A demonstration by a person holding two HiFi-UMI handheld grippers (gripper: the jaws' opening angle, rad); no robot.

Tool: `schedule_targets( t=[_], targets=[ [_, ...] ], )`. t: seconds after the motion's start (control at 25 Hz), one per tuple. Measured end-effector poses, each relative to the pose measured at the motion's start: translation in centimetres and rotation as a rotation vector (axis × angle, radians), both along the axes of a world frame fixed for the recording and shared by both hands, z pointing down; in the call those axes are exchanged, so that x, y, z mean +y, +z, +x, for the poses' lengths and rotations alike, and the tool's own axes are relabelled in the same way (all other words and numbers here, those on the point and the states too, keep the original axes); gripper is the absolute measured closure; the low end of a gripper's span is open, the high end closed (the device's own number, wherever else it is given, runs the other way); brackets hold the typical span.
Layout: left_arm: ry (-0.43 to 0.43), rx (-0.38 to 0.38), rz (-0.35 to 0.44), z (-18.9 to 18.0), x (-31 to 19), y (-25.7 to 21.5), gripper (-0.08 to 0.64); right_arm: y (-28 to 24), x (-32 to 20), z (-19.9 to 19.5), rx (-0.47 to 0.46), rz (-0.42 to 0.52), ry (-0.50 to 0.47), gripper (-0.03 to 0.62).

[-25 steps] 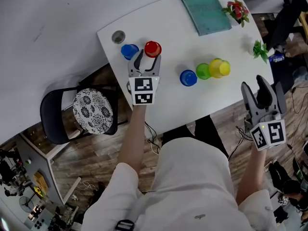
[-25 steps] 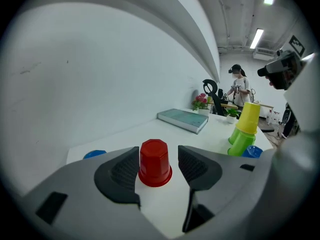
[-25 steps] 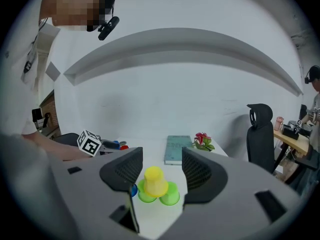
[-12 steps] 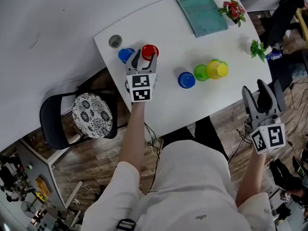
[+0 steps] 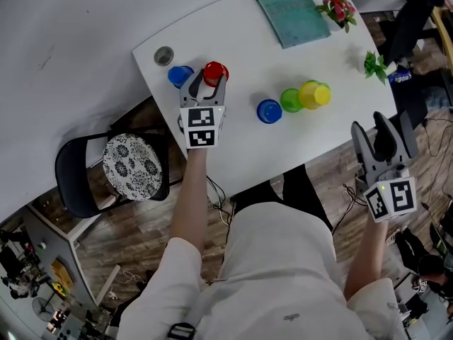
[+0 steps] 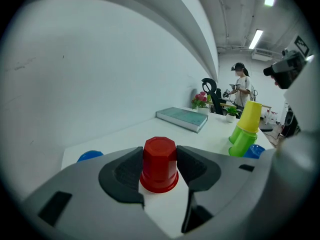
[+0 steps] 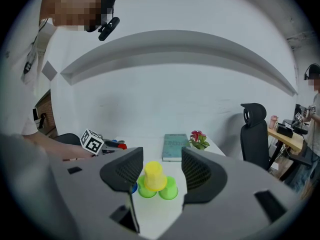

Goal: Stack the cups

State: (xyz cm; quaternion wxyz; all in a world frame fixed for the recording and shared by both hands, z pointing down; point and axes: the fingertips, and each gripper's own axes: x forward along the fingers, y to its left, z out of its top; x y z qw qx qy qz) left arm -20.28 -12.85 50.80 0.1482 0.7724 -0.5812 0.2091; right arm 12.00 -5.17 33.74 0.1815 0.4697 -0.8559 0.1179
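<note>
A red cup (image 5: 214,71) stands upside down on the white table (image 5: 241,55), near its left end. My left gripper (image 5: 206,83) has it between its jaws; they have just been closing, and both pads now touch the sides of the red cup (image 6: 160,164). A blue cup (image 5: 180,75) sits just left of it. Mid-table are another blue cup (image 5: 269,110), a green cup (image 5: 291,100) and a yellow cup (image 5: 313,94). In the right gripper view the yellow cup (image 7: 154,175) rests on two green ones (image 7: 146,189). My right gripper (image 5: 386,137) hangs open and empty off the table's near right side.
A teal book (image 5: 287,2) lies at the far side, with a potted flower (image 5: 336,9) and a small green plant (image 5: 374,66) toward the right. A grey round disc (image 5: 163,54) sits at the left corner. A black chair (image 5: 106,168) stands left of the table.
The left gripper's jaws have drawn in around the red cup, which stays on the table. The right gripper keeps its place beside the table.
</note>
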Motion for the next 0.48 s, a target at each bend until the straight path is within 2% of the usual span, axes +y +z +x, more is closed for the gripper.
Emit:
schedule_targets(
  t=[0.12,0.48],
  targets=[
    [0.01,0.009,0.0,0.5,1.0,-0.9,0.341,0.2,0.4,-0.1,-0.017,0.003,0.0,0.348],
    [0.107,0.046,0.032,3.9,4.9,-5.1,0.341,-0.5,1.2,-1.2,-0.077,0.045,-0.006,0.35]
  ],
)
